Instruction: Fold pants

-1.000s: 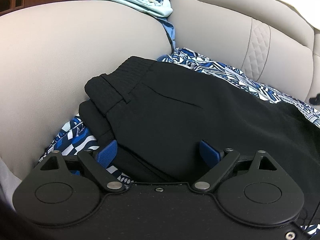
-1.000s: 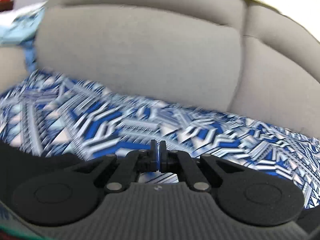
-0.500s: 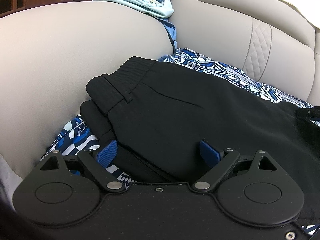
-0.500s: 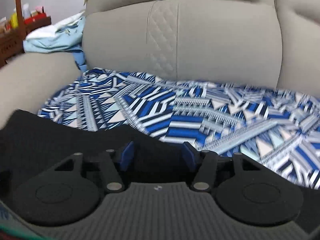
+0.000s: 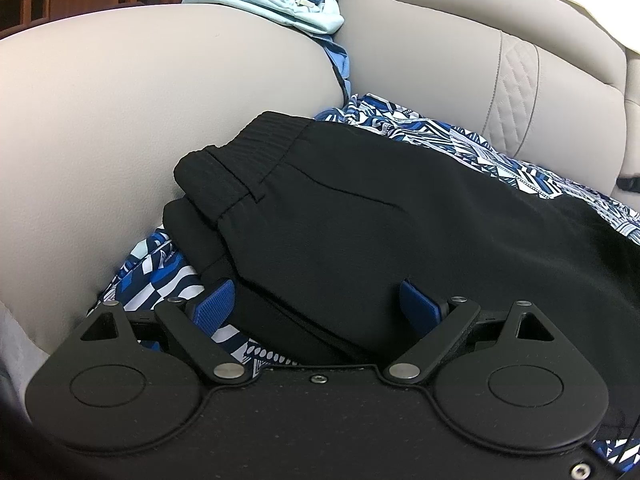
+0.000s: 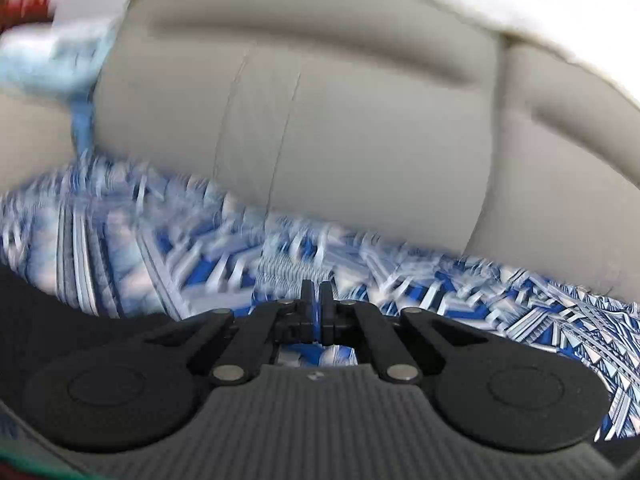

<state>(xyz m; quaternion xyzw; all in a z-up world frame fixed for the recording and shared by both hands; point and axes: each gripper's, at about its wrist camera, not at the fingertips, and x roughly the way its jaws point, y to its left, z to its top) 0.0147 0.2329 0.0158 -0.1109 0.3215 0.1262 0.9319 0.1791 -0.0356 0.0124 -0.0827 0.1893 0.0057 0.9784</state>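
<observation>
Right claw [image 6: 317,300] closed again, empty | left claw [image 5: 316,306] unchanged, wide open over pants [image 5: 380,216]

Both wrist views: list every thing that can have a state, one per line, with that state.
left gripper: open, fingers astride the pants' near edge.
right gripper: shut, nothing visible between its fingers.
black pants: folded, lying on the patterned cloth.
patterned cloth: spread over the sofa seat.
light blue garment: crumpled on the sofa.

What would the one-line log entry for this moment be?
task: fold pants | left gripper: open over pants | right gripper: shut, view blurred | pants: on patterned cover, sofa
</observation>
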